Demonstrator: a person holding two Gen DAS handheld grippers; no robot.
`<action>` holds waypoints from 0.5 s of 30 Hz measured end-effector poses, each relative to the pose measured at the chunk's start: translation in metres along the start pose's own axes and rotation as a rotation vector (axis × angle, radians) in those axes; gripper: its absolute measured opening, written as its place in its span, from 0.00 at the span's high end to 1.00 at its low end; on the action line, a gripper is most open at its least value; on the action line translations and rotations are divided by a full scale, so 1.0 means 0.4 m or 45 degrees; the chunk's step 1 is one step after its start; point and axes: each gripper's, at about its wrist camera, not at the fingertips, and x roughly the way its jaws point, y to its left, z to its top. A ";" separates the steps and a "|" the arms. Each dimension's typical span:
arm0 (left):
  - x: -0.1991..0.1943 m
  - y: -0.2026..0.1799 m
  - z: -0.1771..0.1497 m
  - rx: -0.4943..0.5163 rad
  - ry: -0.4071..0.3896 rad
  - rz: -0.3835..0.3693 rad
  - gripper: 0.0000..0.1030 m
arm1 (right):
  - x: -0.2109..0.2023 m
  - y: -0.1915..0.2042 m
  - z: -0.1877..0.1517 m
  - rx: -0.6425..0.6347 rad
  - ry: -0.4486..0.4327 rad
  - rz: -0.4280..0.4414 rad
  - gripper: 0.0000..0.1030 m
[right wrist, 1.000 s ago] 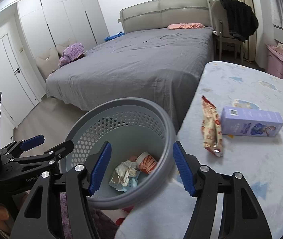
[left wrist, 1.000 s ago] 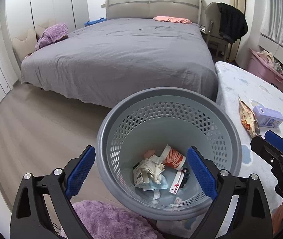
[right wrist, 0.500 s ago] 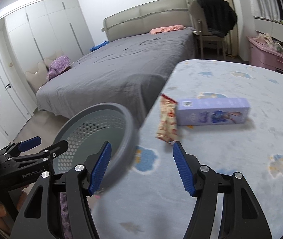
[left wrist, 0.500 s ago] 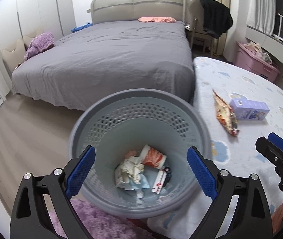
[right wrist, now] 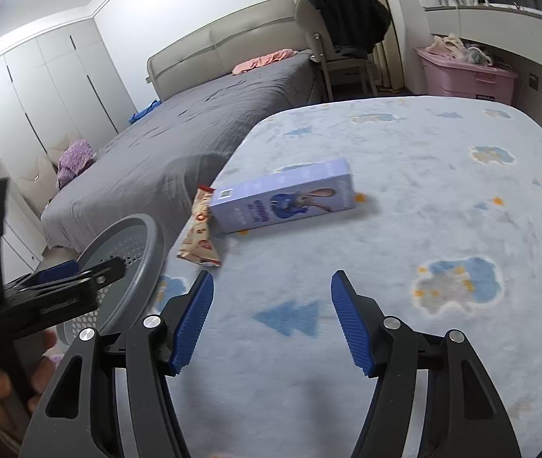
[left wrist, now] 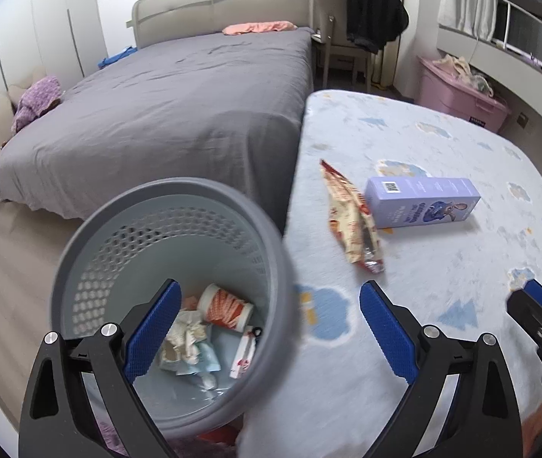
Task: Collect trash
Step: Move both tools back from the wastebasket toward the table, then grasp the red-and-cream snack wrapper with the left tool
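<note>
A grey perforated waste basket (left wrist: 91,229) stands on the floor against a light-blue patterned surface (left wrist: 442,267); a paper cup, crumpled paper and small packets lie in it. A red-and-cream snack wrapper (left wrist: 353,217) and a lilac carton (left wrist: 421,202) lie side by side on that surface. My left gripper (left wrist: 269,285) is open above the basket's right rim, holding nothing. My right gripper (right wrist: 271,274) is open and empty over the surface, short of the wrapper (right wrist: 198,236) and carton (right wrist: 286,200). The basket (right wrist: 145,244) is at its left.
A grey bed (left wrist: 179,107) lies beyond the basket. A chair with a black jacket (left wrist: 370,11) and a pink storage bin (left wrist: 461,91) stand at the back right. White wardrobes (right wrist: 42,95) line the left wall. Wood floor (left wrist: 4,267) shows left of the basket.
Both grippers have swung right, away from over the basket and toward the patterned surface. The wrapper and carton now sit nearer the middle of both views. Jaws unchanged.
</note>
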 end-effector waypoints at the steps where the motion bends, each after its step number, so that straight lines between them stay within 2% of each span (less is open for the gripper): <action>1: 0.010 -0.012 0.005 0.004 0.006 0.001 0.10 | -0.005 -0.011 0.000 0.007 -0.004 0.001 0.40; 15: 0.139 -0.131 0.075 0.152 0.045 0.027 0.10 | 0.004 -0.074 -0.014 0.049 0.047 0.035 0.40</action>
